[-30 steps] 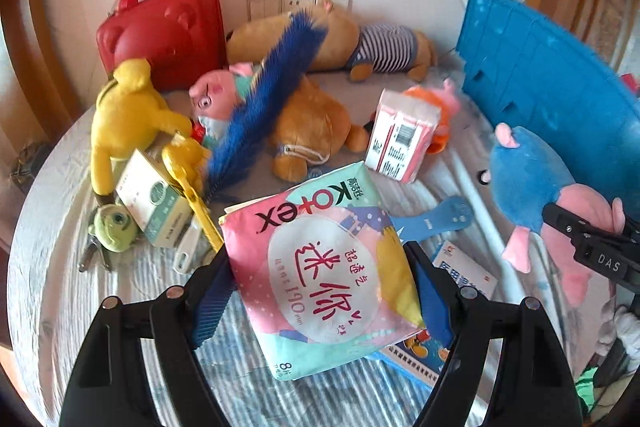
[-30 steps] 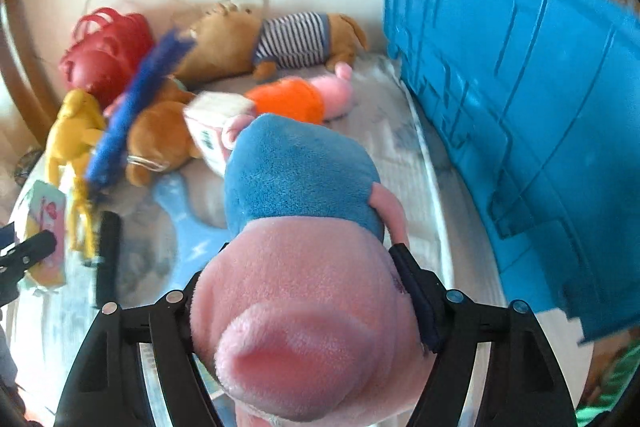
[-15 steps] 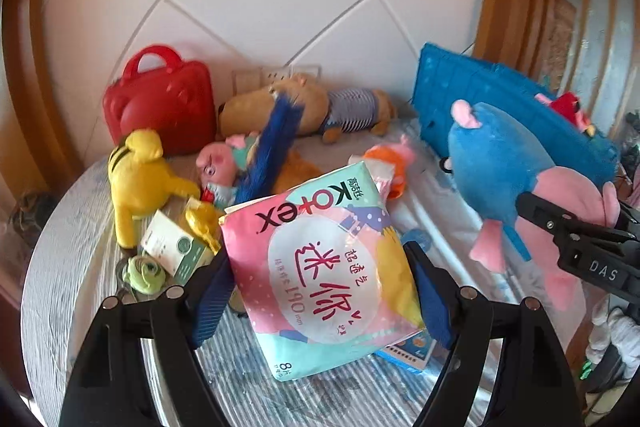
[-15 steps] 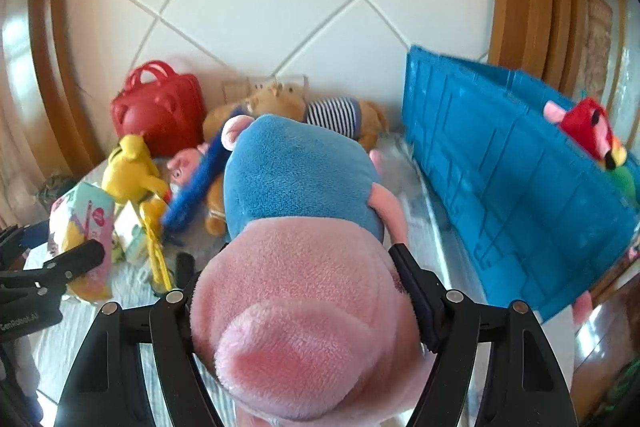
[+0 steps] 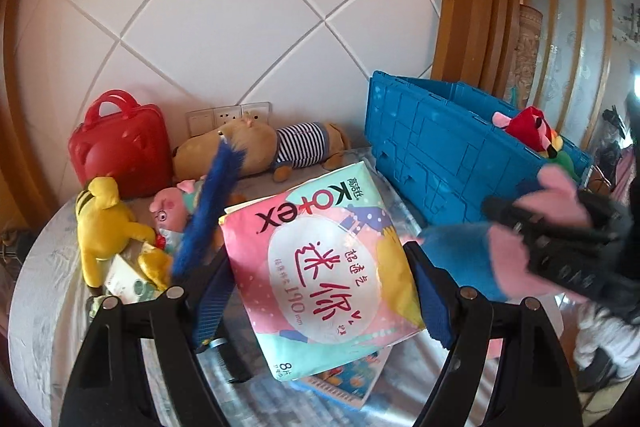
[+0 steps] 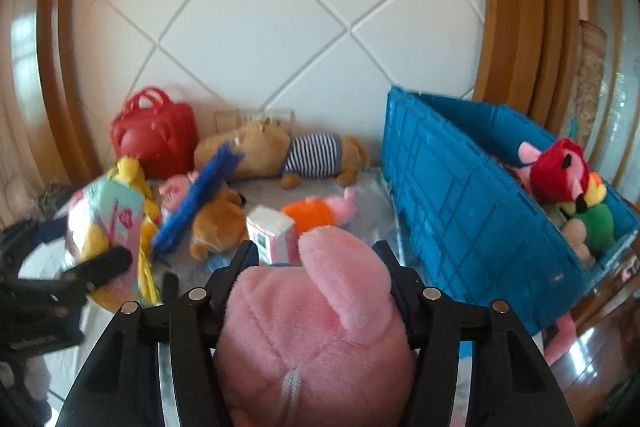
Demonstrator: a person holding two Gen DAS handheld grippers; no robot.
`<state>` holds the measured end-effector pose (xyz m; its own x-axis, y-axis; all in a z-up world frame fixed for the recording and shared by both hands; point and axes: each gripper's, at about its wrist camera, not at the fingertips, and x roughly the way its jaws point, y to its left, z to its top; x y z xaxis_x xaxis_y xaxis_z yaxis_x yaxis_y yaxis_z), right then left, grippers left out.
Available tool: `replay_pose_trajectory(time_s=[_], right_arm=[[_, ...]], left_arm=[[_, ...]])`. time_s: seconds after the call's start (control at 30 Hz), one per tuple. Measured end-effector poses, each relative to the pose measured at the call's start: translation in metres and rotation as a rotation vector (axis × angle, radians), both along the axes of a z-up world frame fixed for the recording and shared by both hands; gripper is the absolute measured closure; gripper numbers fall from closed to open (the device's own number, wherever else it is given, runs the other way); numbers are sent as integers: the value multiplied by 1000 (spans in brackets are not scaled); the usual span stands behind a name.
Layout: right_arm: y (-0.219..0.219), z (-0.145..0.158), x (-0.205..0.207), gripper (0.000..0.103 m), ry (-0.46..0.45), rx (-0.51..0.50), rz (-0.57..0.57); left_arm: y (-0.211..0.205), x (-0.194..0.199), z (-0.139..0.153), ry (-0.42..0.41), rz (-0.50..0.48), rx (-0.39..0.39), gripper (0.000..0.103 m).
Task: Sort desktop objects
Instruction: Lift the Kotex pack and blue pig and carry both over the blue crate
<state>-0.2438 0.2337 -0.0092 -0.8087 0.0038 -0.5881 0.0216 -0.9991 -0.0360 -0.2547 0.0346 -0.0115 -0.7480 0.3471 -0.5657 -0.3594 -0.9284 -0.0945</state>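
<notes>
My left gripper [image 5: 320, 279] is shut on a pink and teal Kotex pad packet [image 5: 320, 267], held above the round table [image 5: 44, 291]. The packet [image 6: 104, 223] and left gripper also show at the left of the right wrist view. My right gripper [image 6: 316, 267] is shut on a pink and blue pig plush [image 6: 316, 327], held up in front of the blue crate [image 6: 472, 219]. In the left wrist view the pig plush [image 5: 472, 259] is at the right, blurred, beside the crate [image 5: 448, 155].
The crate holds a red bird plush [image 6: 556, 171] and a green plush [image 6: 596, 223]. On the table lie a red bag [image 5: 116, 151], a yellow plush [image 5: 104, 223], a striped-shirt bear [image 5: 272, 147], a blue feather duster [image 5: 208, 211], an orange pig plush [image 6: 316, 211], a small carton [image 6: 272, 235] and a booklet [image 5: 344, 379].
Both grippers have risen well above the table with their loads. The pig plush has swung, so its blue body now hangs out of the right wrist view.
</notes>
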Motion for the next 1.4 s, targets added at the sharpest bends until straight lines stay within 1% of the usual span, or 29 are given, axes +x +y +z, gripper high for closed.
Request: replay_pose_trajectory(time_s=[0.03, 0.1, 0.17, 0.2, 0.3, 0.37, 0.47, 0.57, 0.67, 0.73, 0.8, 0.87, 1.0, 1.07, 1.1, 1.13, 1.27, 1.3, 1.4], right_arm=[[9, -8, -6, 46, -20, -5, 8], [24, -27, -17, 47, -72, -14, 27], [38, -43, -26, 47, -116, -26, 44], [43, -48, -29, 47, -128, -30, 52], [51, -52, -32, 47, -136, -24, 80], [53, -46, -31, 48, -116, -24, 93], [54, -32, -29, 48, -81, -22, 110], [57, -8, -30, 48, -29, -7, 122], [69, 23, -34, 48, 41, 10, 128], [85, 49, -38, 48, 99, 19, 128], [103, 72, -41, 48, 151, 26, 124], [129, 98, -44, 48, 208, 31, 104], [189, 134, -47, 48, 286, 40, 38], [223, 148, -48, 48, 317, 45, -6], [240, 150, -49, 48, 321, 48, -29], [257, 152, -49, 48, 325, 51, -52], [316, 131, -52, 48, 273, 35, -131], [330, 125, -53, 48, 260, 30, -150], [353, 94, -53, 47, 199, -7, -169]], left_arm=[[7, -2, -3, -3, 10, 3, 23], [22, -7, -11, -37, 23, 6, 23], [35, -11, -19, -55, 24, -8, 23], [41, -13, -23, -67, 33, -11, 23], [50, -15, -27, -83, 40, -21, 23], [55, -14, -27, -82, 43, -30, 23], [61, -14, -17, -61, 48, -34, 23], [69, -15, -4, -31, 51, -27, 23], [86, -19, 16, 14, 55, -16, 23], [103, -24, 32, 50, 57, -3, 23], [124, -32, 49, 78, 53, 13, 23], [149, -40, 67, 104, 43, 22, 23], [214, -54, 100, 164, -9, 34, 23], [252, -63, 109, 172, -50, 37, 23], [271, -68, 114, 176, -71, 38, 23], [286, -69, 110, 163, -92, 24, 23], [344, -76, 94, 112, -176, -32, 23], [358, -78, 90, 99, -197, -46, 23], [402, -83, 78, 60, -259, -88, 23]])
